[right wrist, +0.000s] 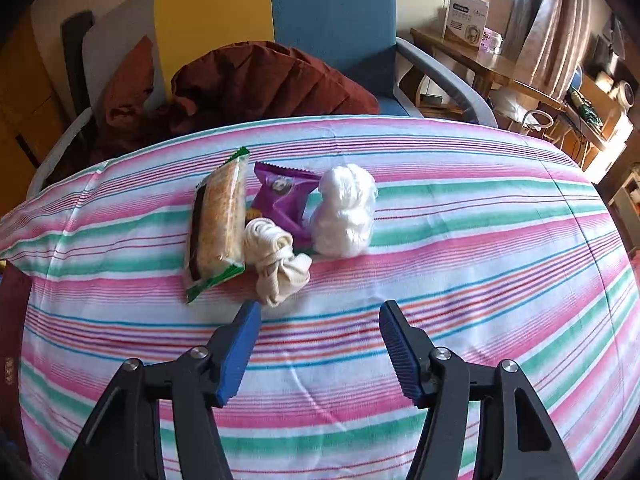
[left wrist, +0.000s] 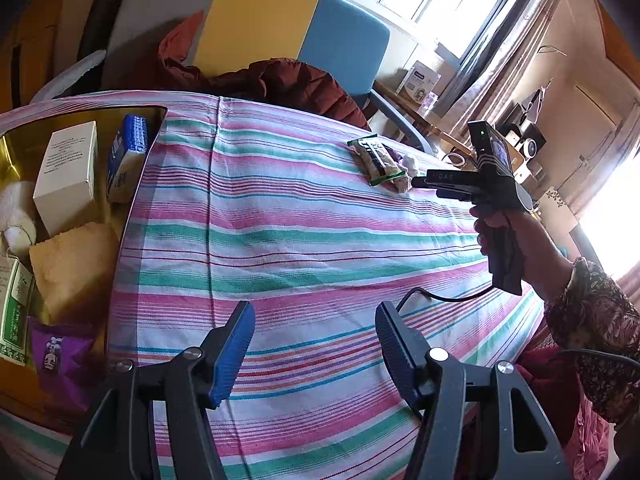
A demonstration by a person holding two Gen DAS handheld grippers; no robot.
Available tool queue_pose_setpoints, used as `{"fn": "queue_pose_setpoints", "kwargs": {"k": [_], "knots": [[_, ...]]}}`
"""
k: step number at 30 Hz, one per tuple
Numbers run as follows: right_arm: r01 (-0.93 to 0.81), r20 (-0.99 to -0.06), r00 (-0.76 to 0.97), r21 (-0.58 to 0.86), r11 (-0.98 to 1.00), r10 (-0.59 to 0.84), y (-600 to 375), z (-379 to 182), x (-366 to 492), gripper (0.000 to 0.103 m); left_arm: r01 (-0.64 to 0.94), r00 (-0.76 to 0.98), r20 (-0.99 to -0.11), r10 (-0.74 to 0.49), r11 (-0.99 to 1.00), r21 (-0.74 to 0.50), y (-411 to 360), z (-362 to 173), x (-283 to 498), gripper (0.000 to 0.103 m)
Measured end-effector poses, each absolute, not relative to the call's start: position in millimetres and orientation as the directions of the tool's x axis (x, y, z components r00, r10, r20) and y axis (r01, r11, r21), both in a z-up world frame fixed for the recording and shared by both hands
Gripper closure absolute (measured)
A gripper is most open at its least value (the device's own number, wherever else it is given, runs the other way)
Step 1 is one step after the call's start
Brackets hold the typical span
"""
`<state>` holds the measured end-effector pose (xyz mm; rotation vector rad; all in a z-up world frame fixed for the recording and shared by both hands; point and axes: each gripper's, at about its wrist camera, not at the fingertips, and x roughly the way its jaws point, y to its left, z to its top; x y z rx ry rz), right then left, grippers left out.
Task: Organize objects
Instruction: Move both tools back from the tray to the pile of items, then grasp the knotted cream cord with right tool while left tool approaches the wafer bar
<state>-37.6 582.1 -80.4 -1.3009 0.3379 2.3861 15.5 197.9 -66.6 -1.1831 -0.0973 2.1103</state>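
Observation:
In the right wrist view a small heap lies on the striped cloth: a green-edged snack bar, a purple packet, a cream rolled sock and a white fluffy bundle. My right gripper hovers just in front of the sock, open, with nothing between its fingers. The left wrist view shows my left gripper open over bare cloth. To its left a golden tray holds a white box, a blue-white pack, a yellow sponge and another purple packet.
A hand in a patterned sleeve carries the right gripper, its cable trailing over the cloth. Behind the table stand a chair with yellow and blue cushions and a maroon jacket. A wooden side table is at the far right.

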Motion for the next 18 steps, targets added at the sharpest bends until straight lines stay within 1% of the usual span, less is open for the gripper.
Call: {"fn": "queue_pose_setpoints", "kwargs": {"k": [2,6,7,9,11,12,15,18], "knots": [[-0.44,-0.84,-0.495,0.022,-0.898,0.222,584,-84,-46,0.043,-0.545,-0.325,-0.728,0.604,-0.748,-0.377,203,-68,16,0.04],[-0.412,-0.848,-0.495,0.039,-0.91,0.188,586,-95,-66,0.052,-0.557,-0.312,-0.744,0.591,-0.748,-0.36,214,-69,15,0.04],[-0.413,-0.847,-0.498,0.044,-0.91,0.185,586,-97,-67,0.053,-0.56,-0.309,-0.747,0.588,-0.748,-0.357,216,-69,15,0.04],[-0.422,-0.845,-0.506,0.071,-0.904,0.17,588,-100,-69,0.054,-0.562,-0.306,-0.754,0.581,-0.75,-0.349,219,-70,14,0.04],[-0.435,-0.849,-0.508,0.106,-0.894,0.146,590,-103,-67,0.058,-0.562,-0.298,-0.758,0.58,-0.749,-0.353,222,-72,13,0.04],[-0.442,-0.853,-0.506,0.125,-0.888,0.131,592,-105,-66,0.062,-0.561,-0.294,-0.761,0.578,-0.749,-0.352,224,-73,12,0.04],[-0.436,-0.856,-0.508,0.163,-0.885,0.092,591,-103,-58,0.069,-0.56,-0.279,-0.767,0.578,-0.746,-0.359,230,-75,8,0.04],[-0.435,-0.87,-0.49,0.195,-0.879,0.049,589,-103,-48,0.07,-0.569,-0.269,-0.769,0.58,-0.74,-0.359,240,-75,4,0.04]]}}
